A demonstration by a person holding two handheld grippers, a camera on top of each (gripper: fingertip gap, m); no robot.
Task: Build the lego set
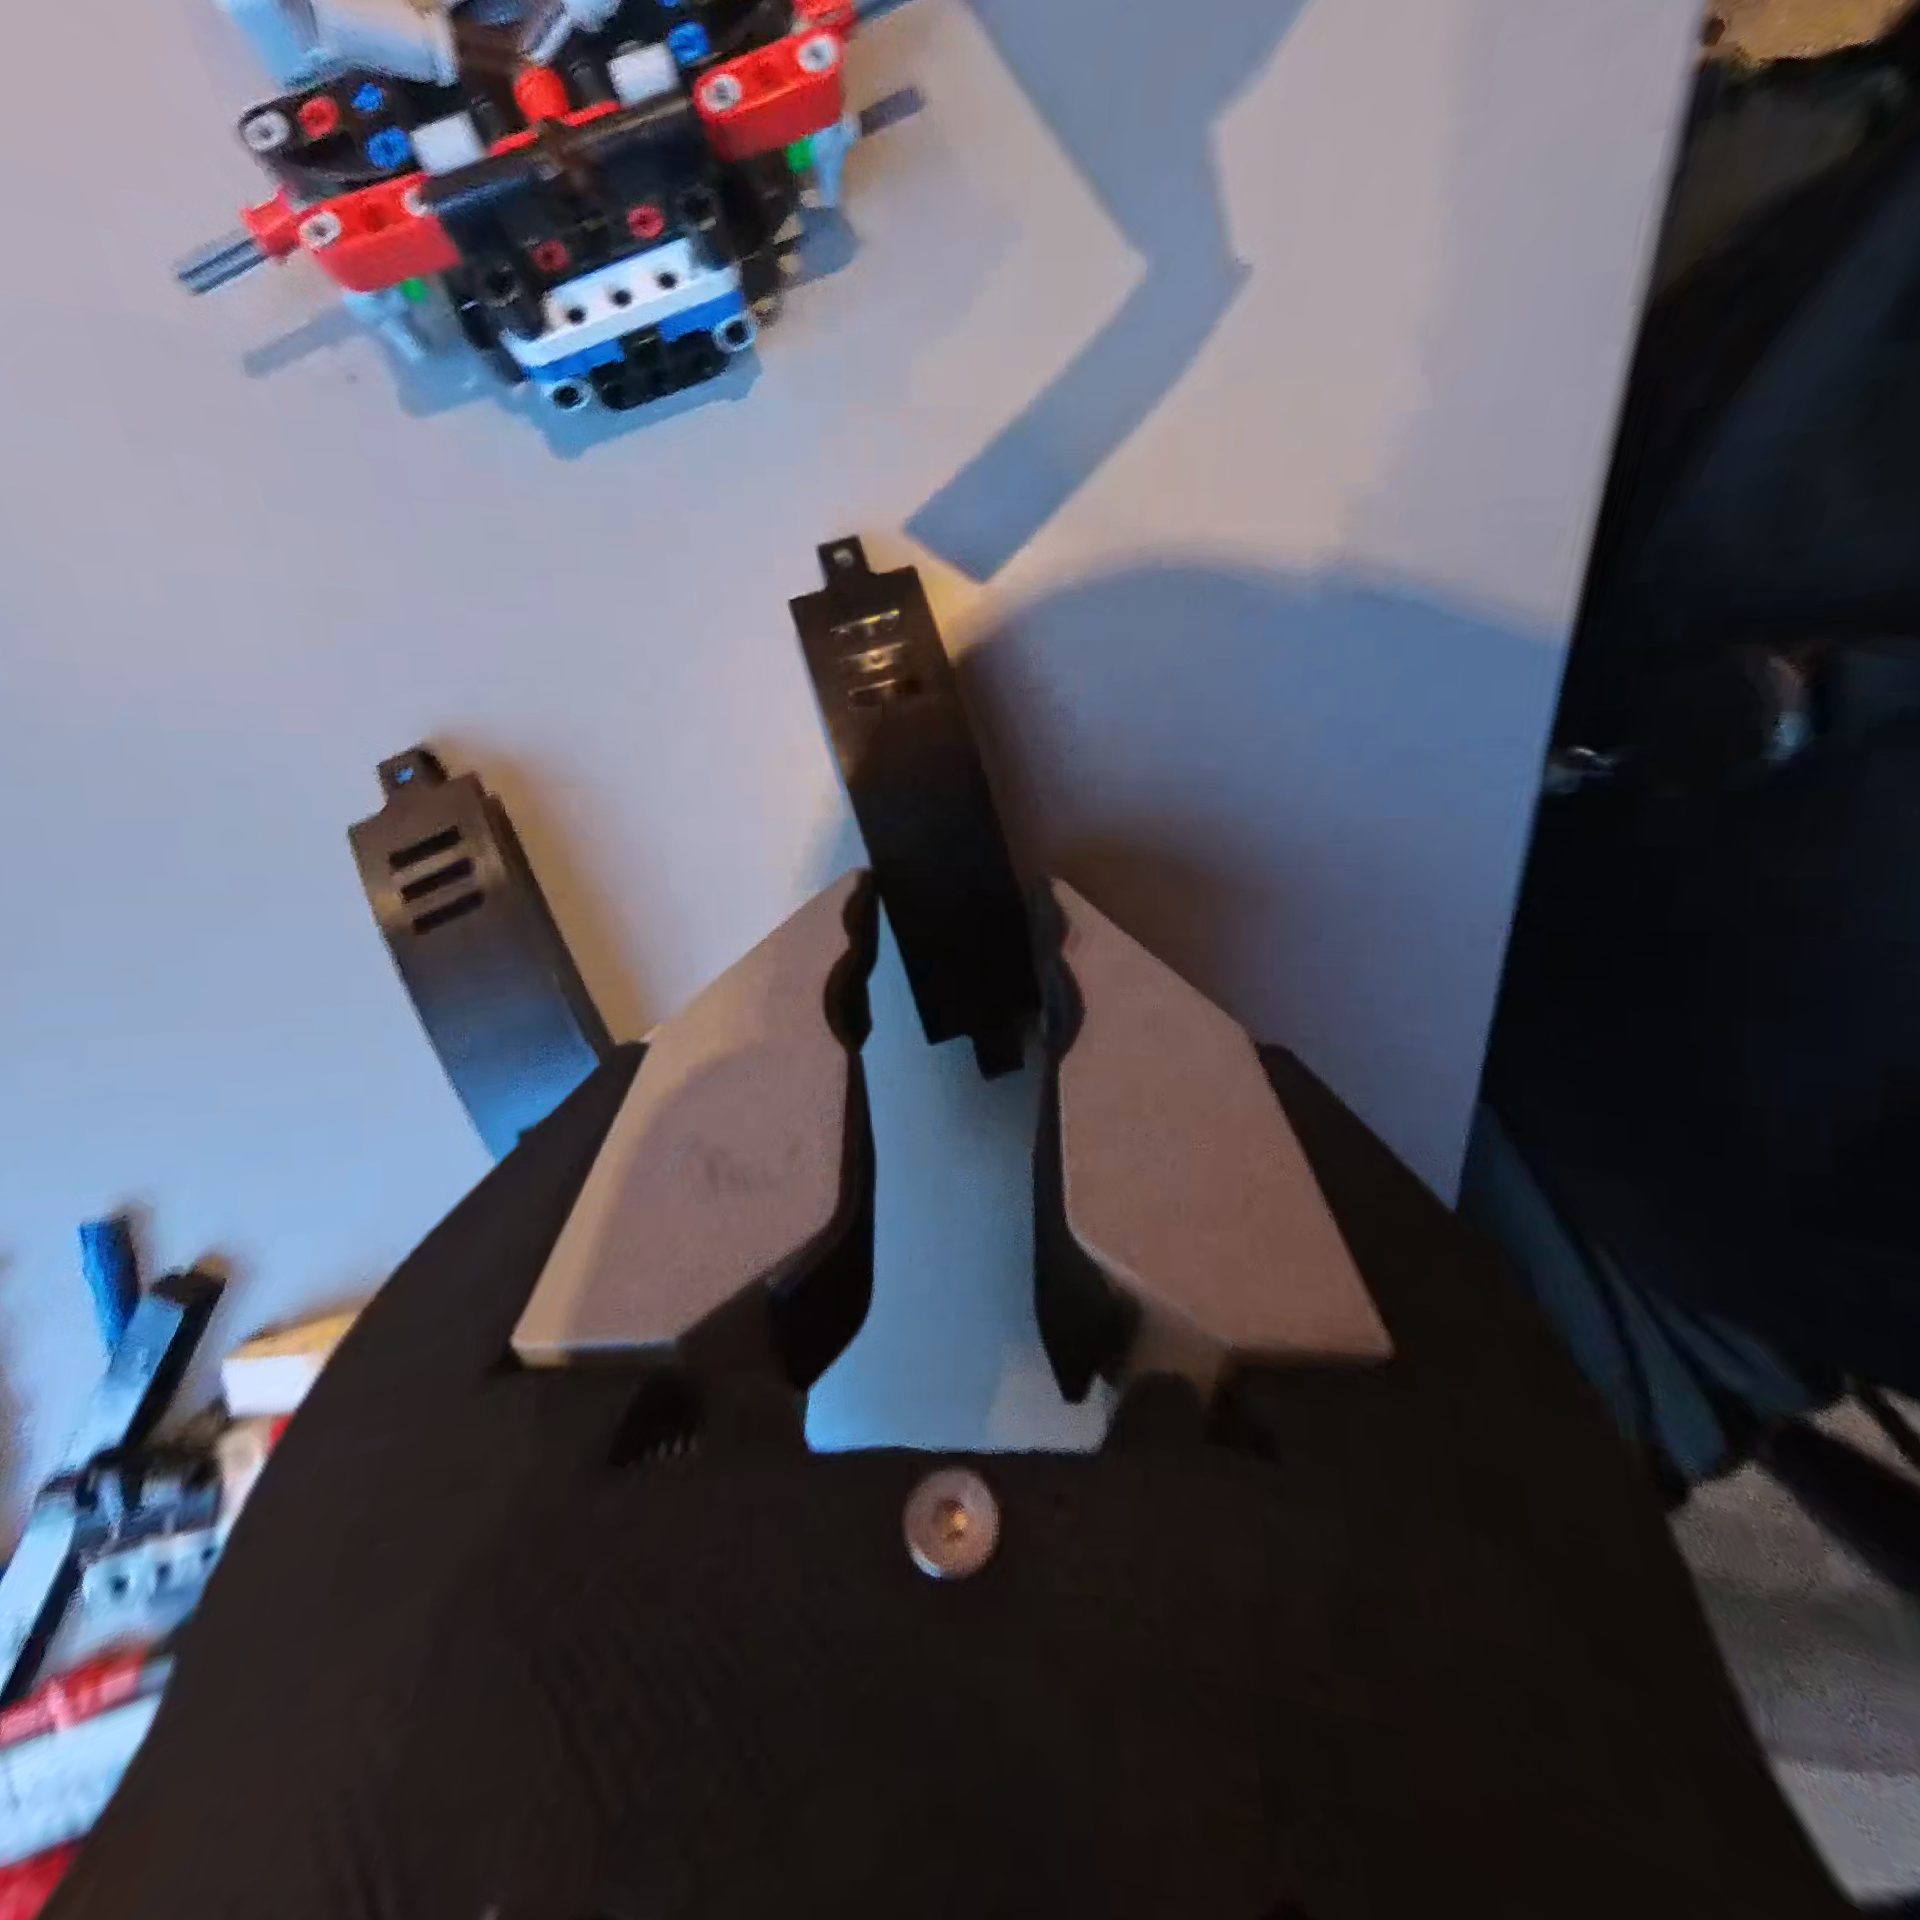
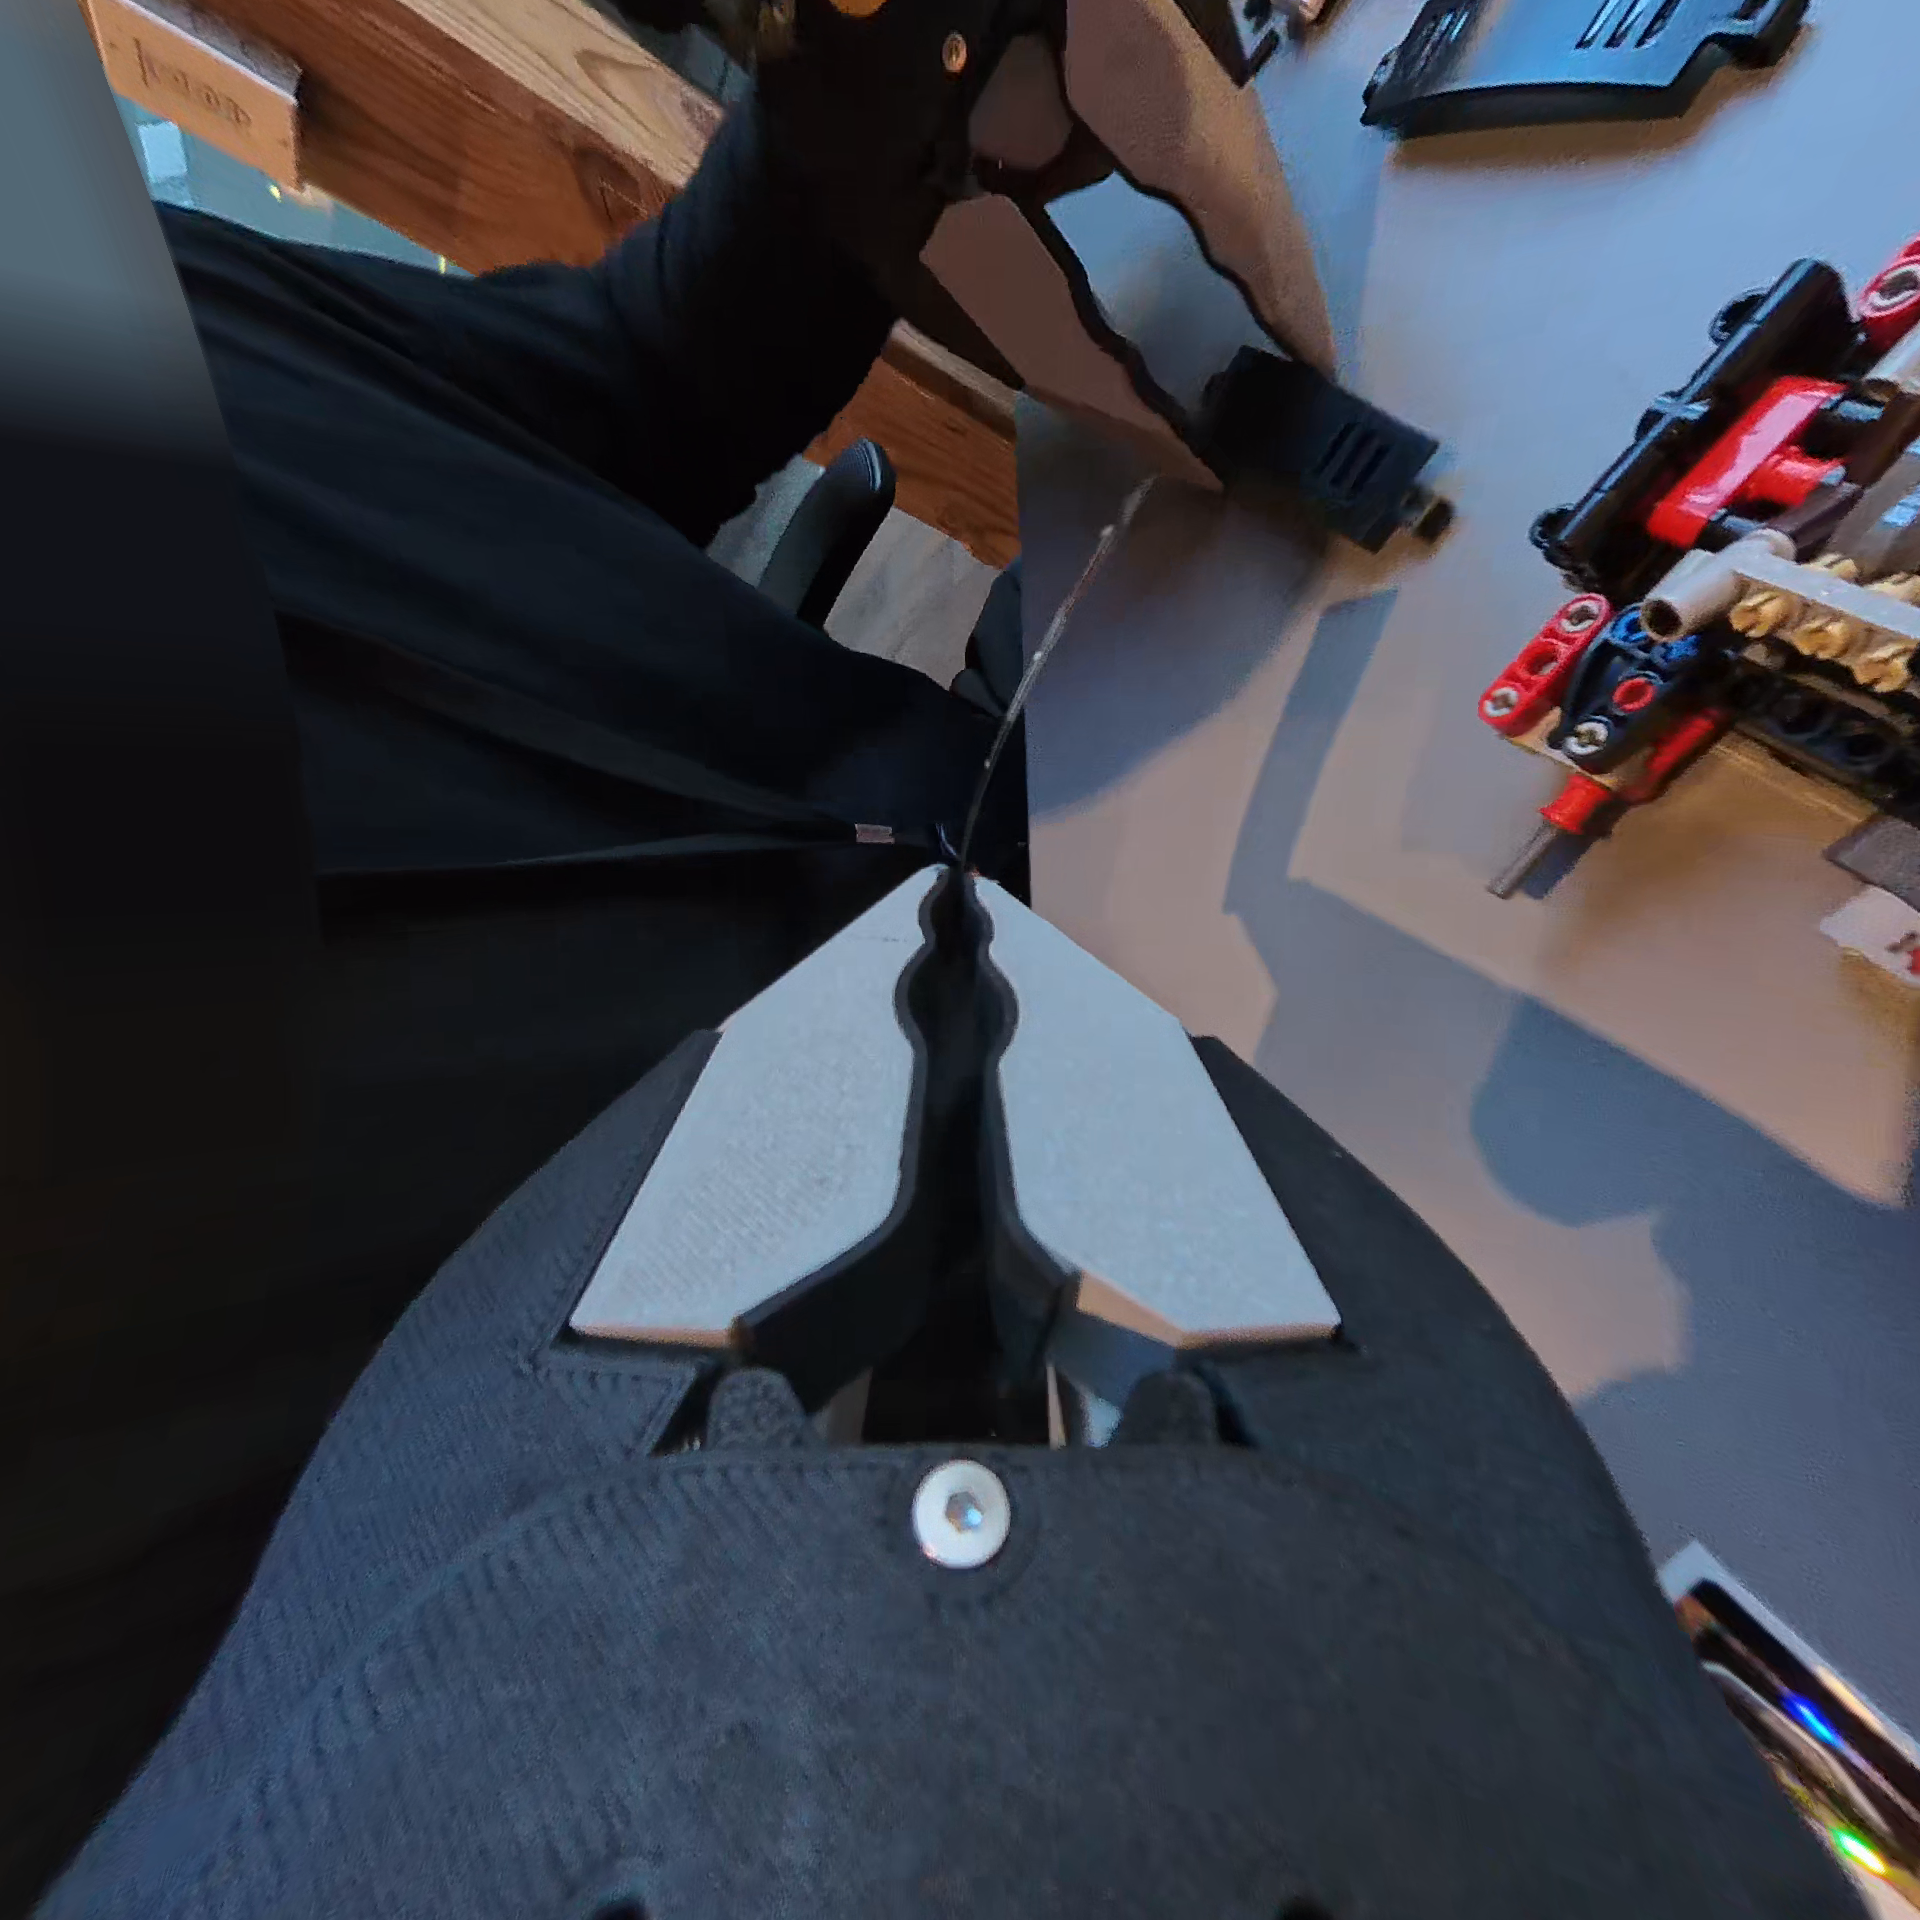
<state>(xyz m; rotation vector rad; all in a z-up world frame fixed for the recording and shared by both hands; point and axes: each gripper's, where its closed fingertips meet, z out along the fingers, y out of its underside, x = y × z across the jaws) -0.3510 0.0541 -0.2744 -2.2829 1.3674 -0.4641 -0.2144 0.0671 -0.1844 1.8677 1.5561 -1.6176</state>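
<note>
My left gripper [image 1: 956, 925] is shut on a black vented Lego panel [image 1: 904, 748], which sticks out forward over the white table [image 1: 1299, 312]. In the right wrist view this gripper [image 2: 1268, 416] holds the panel [image 2: 1340, 447] low, its far end at the table surface. A second black panel [image 1: 468, 935] lies flat to the left. The red, black and blue Lego model [image 1: 540, 208] stands at the far side, and also shows in the right wrist view [image 2: 1745, 540]. My right gripper [image 2: 956, 883] is shut at the table's edge. A thin strand [image 2: 1049, 644] runs up from its tips; I cannot tell if it is held.
The table edge [image 1: 1538, 831] runs close on the right of the left gripper, with dark space beyond. A printed booklet [image 1: 83, 1621] lies at the lower left. A wide black panel [image 2: 1579, 62] lies farther off. Dark clothing [image 2: 520, 571] and wooden furniture [image 2: 468, 104] lie beyond the table. Spacing between my two grippers at the tips: around 15 cm.
</note>
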